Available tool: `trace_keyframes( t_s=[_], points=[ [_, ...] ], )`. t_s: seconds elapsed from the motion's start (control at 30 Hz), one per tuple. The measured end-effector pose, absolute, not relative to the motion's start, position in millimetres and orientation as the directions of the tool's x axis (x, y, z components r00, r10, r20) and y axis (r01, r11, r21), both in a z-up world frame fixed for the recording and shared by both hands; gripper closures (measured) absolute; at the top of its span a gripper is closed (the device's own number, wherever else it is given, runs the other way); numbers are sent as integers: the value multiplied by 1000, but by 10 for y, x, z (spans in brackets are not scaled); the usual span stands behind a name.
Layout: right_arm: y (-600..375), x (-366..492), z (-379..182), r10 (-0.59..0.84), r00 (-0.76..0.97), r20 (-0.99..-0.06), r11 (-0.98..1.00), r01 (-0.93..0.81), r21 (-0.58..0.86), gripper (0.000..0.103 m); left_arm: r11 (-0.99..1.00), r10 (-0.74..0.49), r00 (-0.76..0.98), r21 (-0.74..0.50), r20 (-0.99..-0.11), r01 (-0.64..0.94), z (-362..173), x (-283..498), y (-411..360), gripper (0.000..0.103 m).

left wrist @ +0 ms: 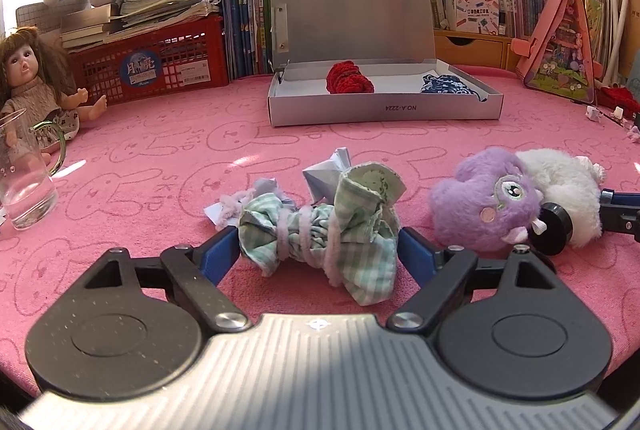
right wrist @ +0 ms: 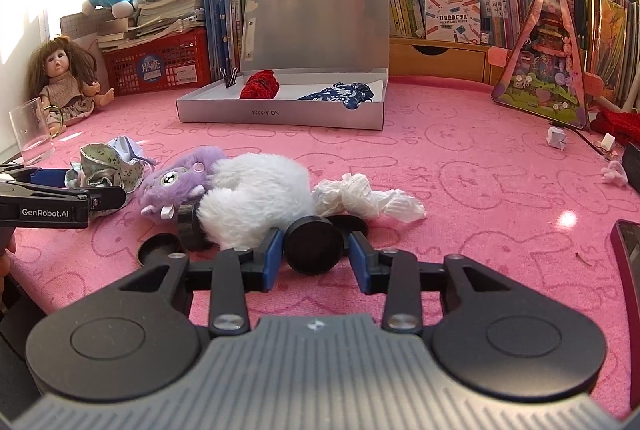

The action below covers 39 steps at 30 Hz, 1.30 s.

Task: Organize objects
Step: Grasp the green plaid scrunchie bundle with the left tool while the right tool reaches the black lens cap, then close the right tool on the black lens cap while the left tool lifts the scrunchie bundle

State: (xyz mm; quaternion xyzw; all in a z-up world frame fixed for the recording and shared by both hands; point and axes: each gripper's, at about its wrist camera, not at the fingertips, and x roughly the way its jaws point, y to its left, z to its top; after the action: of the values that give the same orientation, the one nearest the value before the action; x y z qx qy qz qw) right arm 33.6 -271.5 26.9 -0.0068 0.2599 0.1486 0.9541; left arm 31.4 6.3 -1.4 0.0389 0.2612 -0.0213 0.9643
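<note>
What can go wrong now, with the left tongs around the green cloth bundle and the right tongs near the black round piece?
1. The green checked bundle is loosely tied and holds paper; the open left tongs may pinch only cloth, and it could unravel.
2. The black round piece lies against the white plush; the right tongs may drag the fur.
3. The glass cup could be knocked.
</note>
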Motion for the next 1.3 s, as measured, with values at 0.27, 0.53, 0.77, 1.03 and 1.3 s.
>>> trace_keyframes(
  t_s=[0.27, 0.53, 0.77, 1.03, 1.3],
  points=[
    [-2698, 339, 253, 282, 818, -501, 955, -289, 65, 55, 997, -26, 861, 48, -508, 58, -27, 348, 75, 15],
    [-2686, 341, 246, 278, 819, -502, 957, -284, 67, 57, 997, -24, 862, 53, -507, 58, -47, 372, 73, 15],
    [-2684, 332, 260, 257, 834, -489, 965, -253, 76, 65, 998, -20, 874, 47, -486, 49, -3, 348, 75, 26],
    [-2720, 320, 348, 234, 854, -464, 971, -225, 76, 65, 999, -27, 883, 20, -469, 42, 138, 312, 99, 30],
    [-2756, 374, 403, 222, 866, -448, 975, -201, 95, 65, 999, -41, 903, 11, -428, 50, 317, 245, 92, 30]
  ],
)
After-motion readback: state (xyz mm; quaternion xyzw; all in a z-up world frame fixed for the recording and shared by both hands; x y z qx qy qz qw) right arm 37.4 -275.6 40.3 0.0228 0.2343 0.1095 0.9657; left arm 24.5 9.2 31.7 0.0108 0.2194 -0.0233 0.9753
